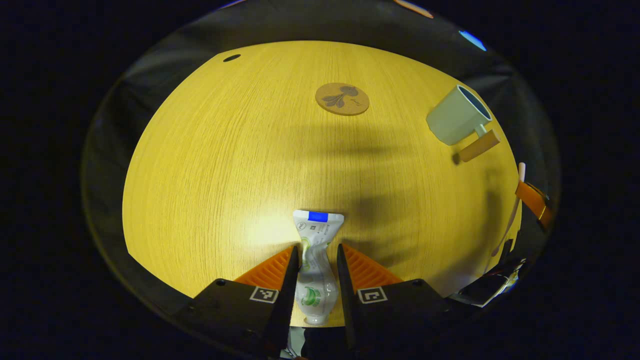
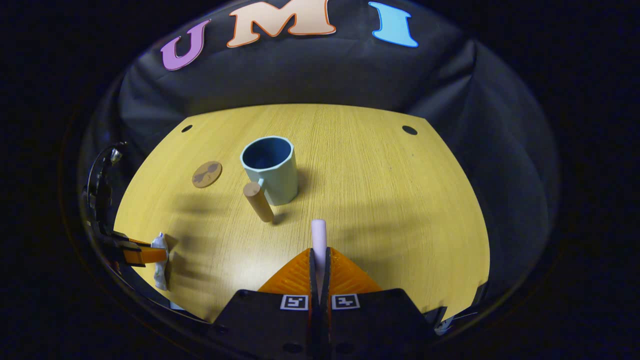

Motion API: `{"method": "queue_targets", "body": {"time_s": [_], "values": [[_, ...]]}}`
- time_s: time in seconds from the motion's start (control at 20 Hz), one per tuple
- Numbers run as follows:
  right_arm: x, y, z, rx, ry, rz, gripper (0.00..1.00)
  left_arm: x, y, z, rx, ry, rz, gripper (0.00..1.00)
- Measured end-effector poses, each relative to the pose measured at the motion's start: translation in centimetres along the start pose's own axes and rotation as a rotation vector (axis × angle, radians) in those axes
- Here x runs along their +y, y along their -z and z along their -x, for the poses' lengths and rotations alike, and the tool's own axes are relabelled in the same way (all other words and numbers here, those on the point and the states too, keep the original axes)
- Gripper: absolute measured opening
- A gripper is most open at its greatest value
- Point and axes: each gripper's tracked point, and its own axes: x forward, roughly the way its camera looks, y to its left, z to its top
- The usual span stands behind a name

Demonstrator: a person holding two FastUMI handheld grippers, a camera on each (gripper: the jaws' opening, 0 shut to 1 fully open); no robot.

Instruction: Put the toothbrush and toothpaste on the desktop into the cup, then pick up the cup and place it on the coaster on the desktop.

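My left gripper (image 1: 316,254) is shut on the white toothpaste tube (image 1: 318,225), pinching its middle; the flat crimped end with a blue stripe points away, the cap end toward me. The pale blue cup (image 1: 457,120) with a wooden handle stands upright at the far right, and the round cork coaster (image 1: 342,98) lies farther back at centre. In the right gripper view, my right gripper (image 2: 319,256) is shut on the pale pink toothbrush (image 2: 318,231), whose end sticks out ahead. The cup (image 2: 272,167) stands just beyond it with the handle toward me, and the coaster (image 2: 207,174) lies to its left.
The wooden table (image 2: 390,200) has small dark holes near its back corners (image 2: 409,130). In the right gripper view the left gripper (image 2: 142,255) holds the toothpaste (image 2: 160,270) at the far left edge. The black cloth wall stands behind the table.
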Motion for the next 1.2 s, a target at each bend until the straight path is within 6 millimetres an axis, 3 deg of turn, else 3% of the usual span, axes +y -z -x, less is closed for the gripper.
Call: {"method": "queue_targets", "body": {"time_s": [0.2, 0.4, 0.55, 0.8, 0.9, 1.2], "values": [[-0.9, -2.0, -0.1, -0.058, 0.022, 0.015, 0.02, 0.7, 1.2, -0.8, 0.056, -0.016, 0.056, 0.37], [-1.2, -3.4, -0.3, -0.092, 0.024, 0.029, 0.02, 0.8, 0.5, -1.4, 0.048, -0.035, 0.048, 0.32], [-1.3, -4.7, -0.6, -0.123, 0.017, 0.024, 0.02, 0.7, 0.7, -1.2, 0.057, -0.039, 0.042, 0.13], [-1.5, -8.2, -0.6, -0.219, 0.011, 0.012, 0.03, 0.6, 0.4, -1.1, 0.009, 0.001, 0.041, 0.02], [-1.8, -10.0, -0.7, -0.271, 0.028, 0.008, 0.03, 0.4, 0.2, -1.1, -0.022, 0.015, 0.067, 0.01], [-1.3, -15.9, -0.4, -0.463, 0.005, -0.056, 0.02, -0.4, -3.7, 0.3, -0.207, 0.058, 0.105, 0.01]]}}
